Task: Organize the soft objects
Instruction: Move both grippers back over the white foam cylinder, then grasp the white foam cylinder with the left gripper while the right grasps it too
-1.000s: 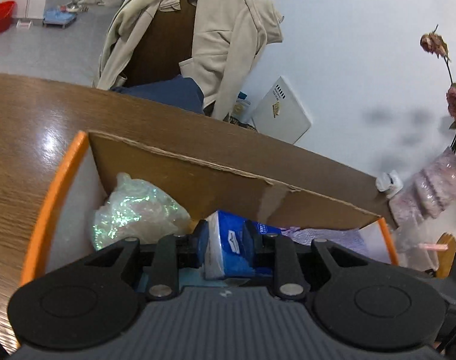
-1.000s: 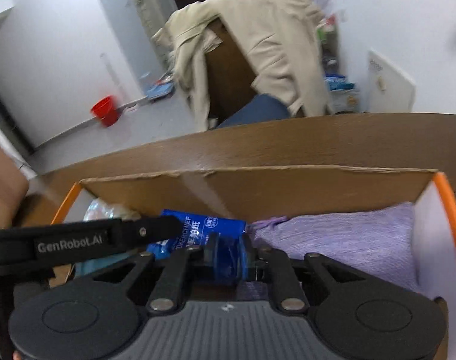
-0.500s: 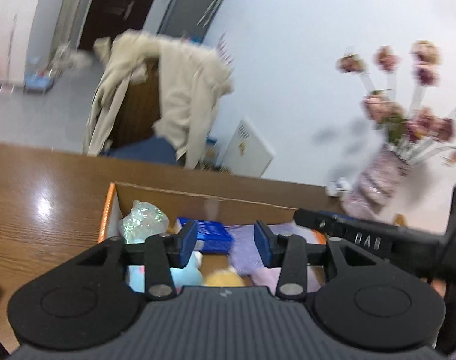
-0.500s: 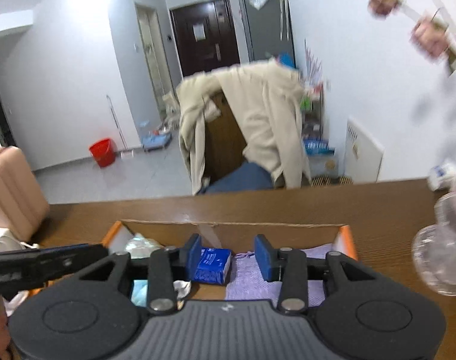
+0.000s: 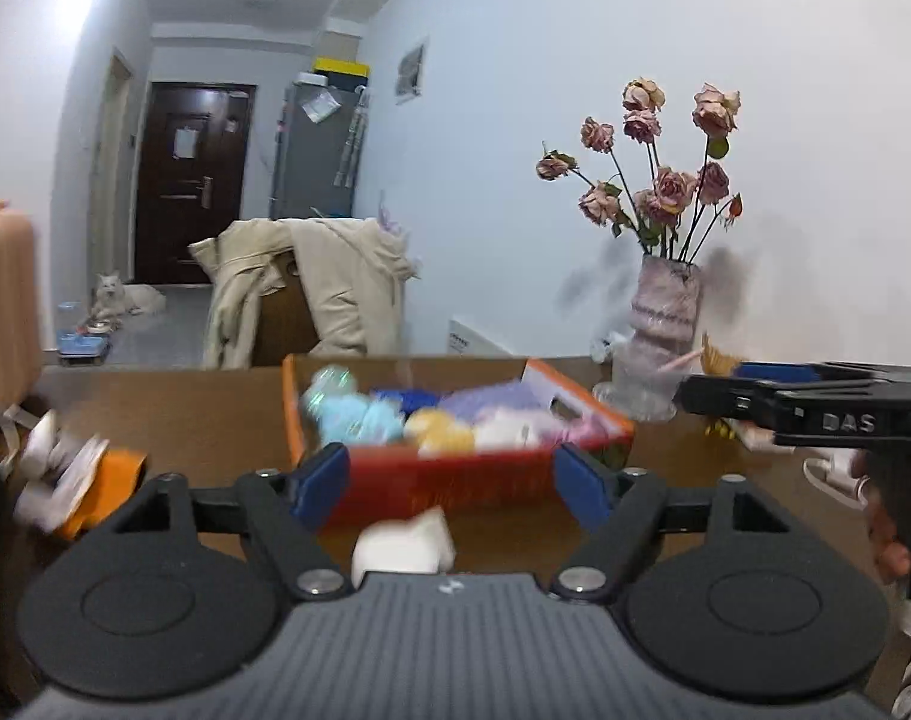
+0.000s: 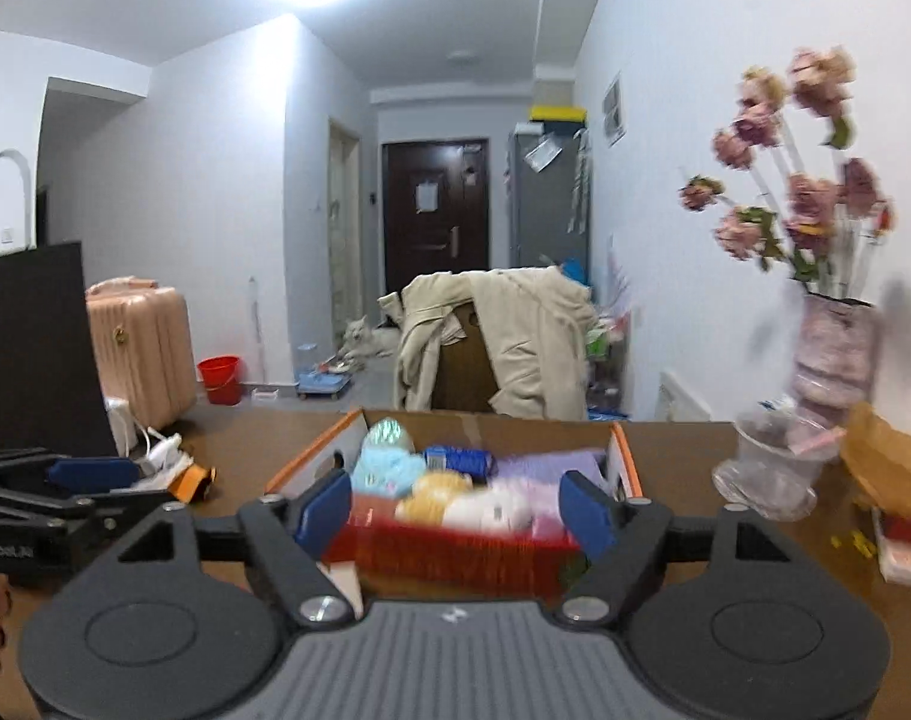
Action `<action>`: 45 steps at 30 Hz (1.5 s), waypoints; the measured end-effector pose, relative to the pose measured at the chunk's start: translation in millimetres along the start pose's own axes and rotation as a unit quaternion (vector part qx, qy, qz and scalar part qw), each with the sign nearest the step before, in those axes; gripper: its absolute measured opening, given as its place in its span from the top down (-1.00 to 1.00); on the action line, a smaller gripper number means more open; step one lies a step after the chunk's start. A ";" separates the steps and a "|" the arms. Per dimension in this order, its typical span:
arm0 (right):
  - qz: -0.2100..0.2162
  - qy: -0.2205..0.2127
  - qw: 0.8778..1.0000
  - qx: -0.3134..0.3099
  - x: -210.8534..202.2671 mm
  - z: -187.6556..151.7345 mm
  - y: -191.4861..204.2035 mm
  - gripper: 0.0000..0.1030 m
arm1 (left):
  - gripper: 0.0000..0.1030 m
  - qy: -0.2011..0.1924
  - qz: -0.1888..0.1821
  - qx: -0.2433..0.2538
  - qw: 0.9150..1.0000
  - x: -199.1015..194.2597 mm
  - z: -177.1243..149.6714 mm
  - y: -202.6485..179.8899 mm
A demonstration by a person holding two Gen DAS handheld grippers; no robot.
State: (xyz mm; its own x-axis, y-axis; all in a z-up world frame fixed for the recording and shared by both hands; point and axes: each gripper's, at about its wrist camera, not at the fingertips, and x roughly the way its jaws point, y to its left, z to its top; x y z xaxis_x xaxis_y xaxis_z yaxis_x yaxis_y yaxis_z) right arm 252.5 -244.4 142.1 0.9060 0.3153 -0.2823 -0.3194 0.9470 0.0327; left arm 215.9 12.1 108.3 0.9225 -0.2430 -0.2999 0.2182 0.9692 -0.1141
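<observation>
**Both my grippers spread empty, facing the filled box from its near side.**

My left gripper (image 5: 452,489) and right gripper (image 6: 455,513) each stand wide apart with nothing between the blue pads; the orange-rimmed box (image 5: 455,480) lies straight ahead of both, its long axis running away from me across the table (image 5: 203,420). A white soft lump (image 5: 404,546) rests on the table outside the box, just beside its near wall and directly under my left gripper, which I judge the nearer tool; it is hidden from the right wrist view. Inside the box, back to front: an iridescent bag (image 6: 389,435), a blue tissue pack (image 6: 461,459), a light-blue toy (image 6: 386,471), a purple cloth (image 6: 551,468), then a yellow toy (image 6: 434,495) and a white toy (image 6: 491,510). Motion blur hides finer detail. A vase of roses (image 5: 665,324) stands well right of the box.
</observation>
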 end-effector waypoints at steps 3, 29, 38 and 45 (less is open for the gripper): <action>-0.022 -0.010 1.000 -0.001 -31.3 -45.8 15.0 -0.73 | -0.65 -0.003 0.028 0.000 1.000 -32.7 -45.0 -1.0; -0.025 0.047 0.998 0.027 -35.0 -98.1 38.9 -0.74 | -0.75 0.040 0.019 -0.009 0.999 -36.1 -66.2 18.0; -0.007 0.070 0.996 0.055 37.9 -79.2 36.4 -0.63 | -0.61 0.081 0.003 -0.012 0.997 54.5 -38.0 41.8; 0.018 0.081 0.993 0.087 100.2 -55.7 24.3 -0.56 | -0.50 0.140 -0.018 0.003 0.990 139.9 -45.0 44.4</action>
State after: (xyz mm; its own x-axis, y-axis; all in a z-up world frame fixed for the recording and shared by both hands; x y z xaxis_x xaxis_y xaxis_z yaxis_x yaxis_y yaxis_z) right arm 320.1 -193.2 61.2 0.8339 0.3486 -0.4279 -0.2853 0.9359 0.2066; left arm 340.4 19.3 18.7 0.7894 -0.2781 -0.5473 0.2520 0.9597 -0.1242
